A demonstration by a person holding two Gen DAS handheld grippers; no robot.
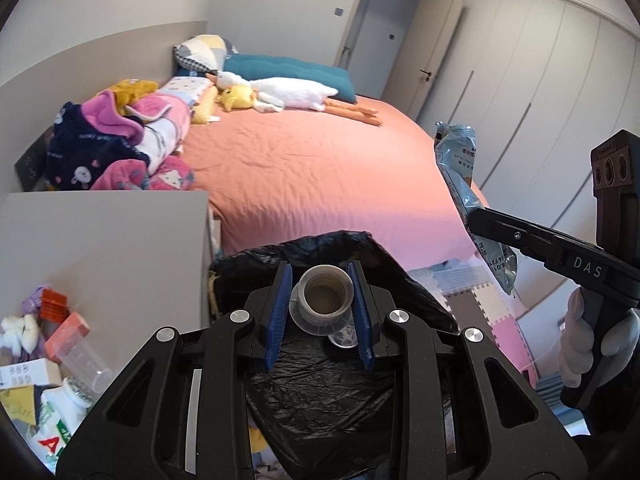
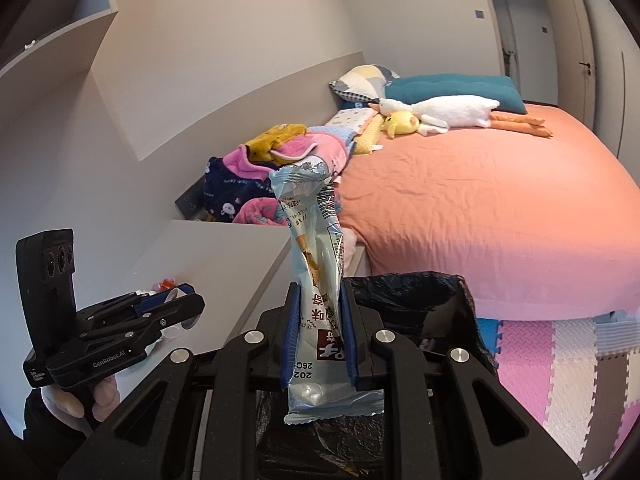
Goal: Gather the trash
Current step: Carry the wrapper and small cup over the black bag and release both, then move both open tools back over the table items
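My left gripper (image 1: 322, 292) is shut on a small empty plastic bottle (image 1: 324, 298), its open mouth facing the camera, held over the black-lined trash bin (image 1: 320, 380). My right gripper (image 2: 318, 326) is shut on a long light-blue snack wrapper (image 2: 314, 248) that stands upright between the blue pads (image 2: 291, 332), just above the bin (image 2: 460, 304). The wrapper also shows in the left wrist view (image 1: 460, 168), at the tip of the right gripper (image 1: 480, 220). The left gripper also shows in the right wrist view (image 2: 176, 304), at the left.
A grey nightstand (image 1: 100, 248) at the left carries a white bottle (image 1: 60, 416), a clear tube (image 1: 84, 364), boxes and tissue. Behind lies a bed (image 1: 320, 168) with an orange sheet, plush toys and piled clothes (image 1: 120, 140). Foam floor mats (image 2: 560, 360) lie at the right.
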